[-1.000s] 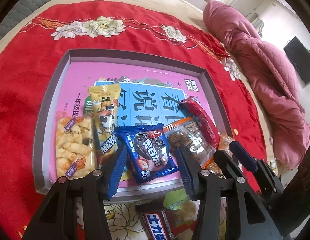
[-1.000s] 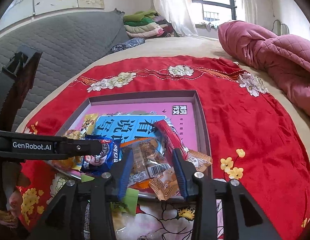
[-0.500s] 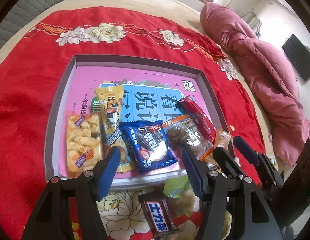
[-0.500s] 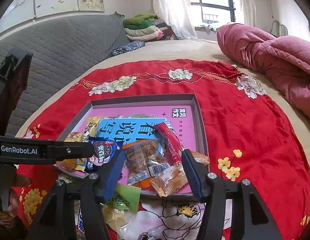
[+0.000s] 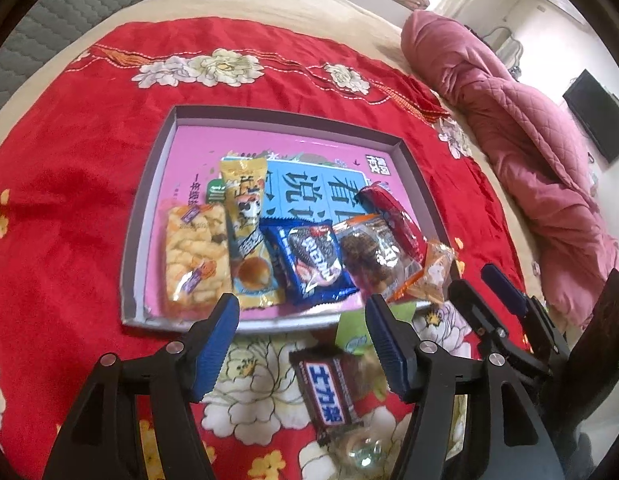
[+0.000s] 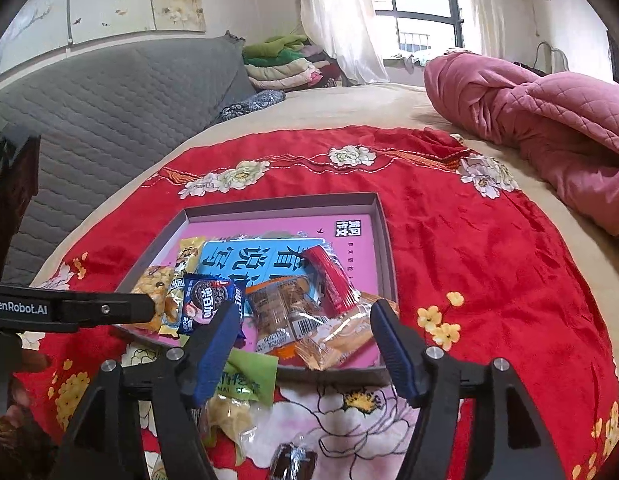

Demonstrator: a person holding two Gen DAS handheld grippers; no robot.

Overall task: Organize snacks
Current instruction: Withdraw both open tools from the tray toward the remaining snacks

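One tray (image 5: 149, 216) held six snack packets (image 5: 309, 264); three more snacks (image 5: 329, 392) lay below it, lower centre of the frame.

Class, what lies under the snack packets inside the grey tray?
A pink book with a blue title panel lines the grey tray. Its near half is covered by packets, so unreadable.

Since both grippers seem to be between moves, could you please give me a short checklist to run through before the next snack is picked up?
1. Left gripper empty: ok.
2. Right gripper empty, jaws opening: ok.
3. Cookie packet lies inside the tray: ok.
4. Orange packet fully inside the tray: not ok, it overhangs the near rim.
5. Chocolate bar and green packet reachable on the cloth: ok.
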